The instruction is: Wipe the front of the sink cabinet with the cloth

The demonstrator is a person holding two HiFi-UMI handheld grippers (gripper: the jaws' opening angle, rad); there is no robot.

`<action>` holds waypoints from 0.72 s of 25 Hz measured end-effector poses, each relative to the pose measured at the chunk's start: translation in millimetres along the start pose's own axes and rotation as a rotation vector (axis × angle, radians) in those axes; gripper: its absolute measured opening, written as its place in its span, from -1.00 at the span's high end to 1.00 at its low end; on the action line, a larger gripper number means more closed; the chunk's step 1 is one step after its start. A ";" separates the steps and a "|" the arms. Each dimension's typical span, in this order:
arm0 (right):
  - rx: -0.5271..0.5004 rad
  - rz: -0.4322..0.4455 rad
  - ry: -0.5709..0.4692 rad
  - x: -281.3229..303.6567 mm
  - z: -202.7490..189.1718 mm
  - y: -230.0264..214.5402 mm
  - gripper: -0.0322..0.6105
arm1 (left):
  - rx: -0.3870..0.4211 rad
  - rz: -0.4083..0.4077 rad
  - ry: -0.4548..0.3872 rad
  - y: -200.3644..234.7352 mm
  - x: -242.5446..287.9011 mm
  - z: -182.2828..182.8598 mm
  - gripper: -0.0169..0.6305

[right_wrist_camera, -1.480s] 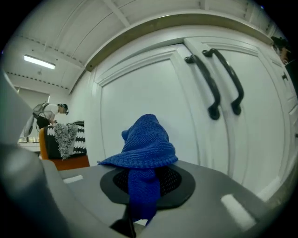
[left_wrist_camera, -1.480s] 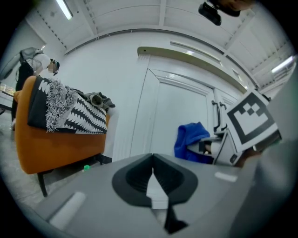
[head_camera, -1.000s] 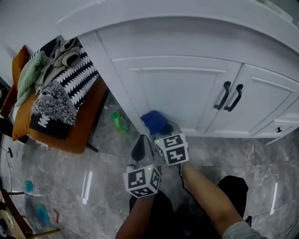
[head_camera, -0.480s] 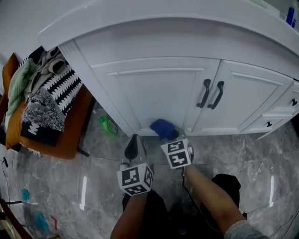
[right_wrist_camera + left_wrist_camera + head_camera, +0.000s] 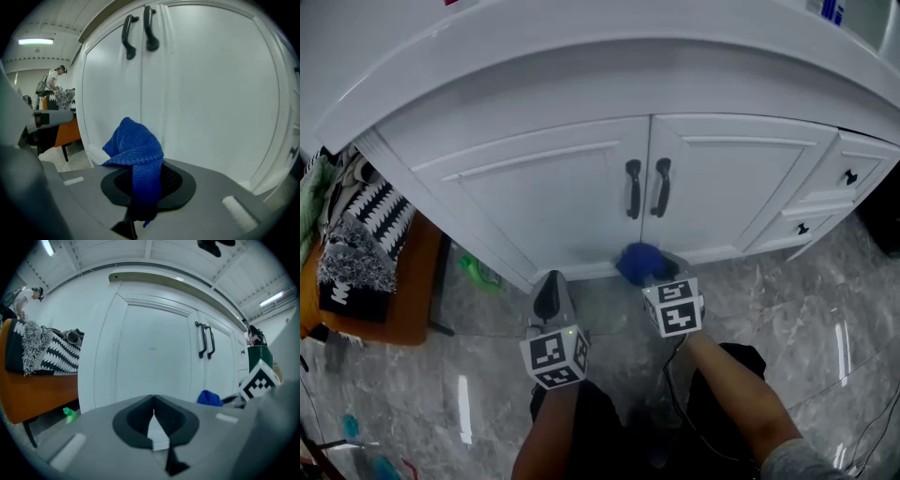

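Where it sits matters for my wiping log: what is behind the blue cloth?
The white cabinet doors, near their bottom edge, below the black handles. The cloth, clamped in the right tongs, covers the patch of door directly behind it; contact cannot be confirmed.

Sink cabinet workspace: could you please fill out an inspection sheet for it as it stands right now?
Surface: glossy grey marble floor, with reflections.
Job's things: white panelled sink cabinet, doors closed, two black bar handles; blue knitted cloth low in front of the doors, contact cannot be told.
Clutter: green plastic bottle on the floor by the cabinet's left corner; orange seat piled with black-and-white patterned textiles.
Grippers: left gripper jaws together, empty; right gripper clamped on the cloth.
Cables: thin dark cable beside the right forearm, apparently.
Surroundings: person far off in the background.
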State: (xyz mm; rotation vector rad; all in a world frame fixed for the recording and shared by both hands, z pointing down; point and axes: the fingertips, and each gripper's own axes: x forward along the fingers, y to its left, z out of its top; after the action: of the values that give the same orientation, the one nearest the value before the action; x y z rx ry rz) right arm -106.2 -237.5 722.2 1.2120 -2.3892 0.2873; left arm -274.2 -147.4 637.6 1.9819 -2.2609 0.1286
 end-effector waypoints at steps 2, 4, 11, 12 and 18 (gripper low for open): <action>0.024 -0.055 0.002 -9.3 -3.8 -29.5 0.68 | 0.008 -0.009 0.002 -6.5 3.4 -0.1 0.91; 0.100 -0.116 0.012 -17.6 -10.7 -65.0 0.68 | 0.013 -0.016 0.005 -13.4 6.2 -1.1 0.91; 0.242 -0.278 0.066 -45.7 -47.2 -164.5 0.68 | 0.048 -0.055 0.017 -39.8 14.2 -4.3 0.91; 0.269 -0.310 0.074 -50.6 -53.4 -179.4 0.68 | 0.049 -0.059 0.018 -42.3 14.8 -4.4 0.91; 0.265 -0.390 0.050 -74.6 -47.4 -220.2 0.68 | 0.068 -0.073 0.024 -53.6 18.3 -6.4 0.91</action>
State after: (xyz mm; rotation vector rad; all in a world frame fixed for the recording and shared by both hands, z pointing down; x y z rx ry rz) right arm 123.4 -297.3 725.3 1.7334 -2.0594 0.5108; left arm -223.1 -171.5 645.6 2.0814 -2.1947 0.2240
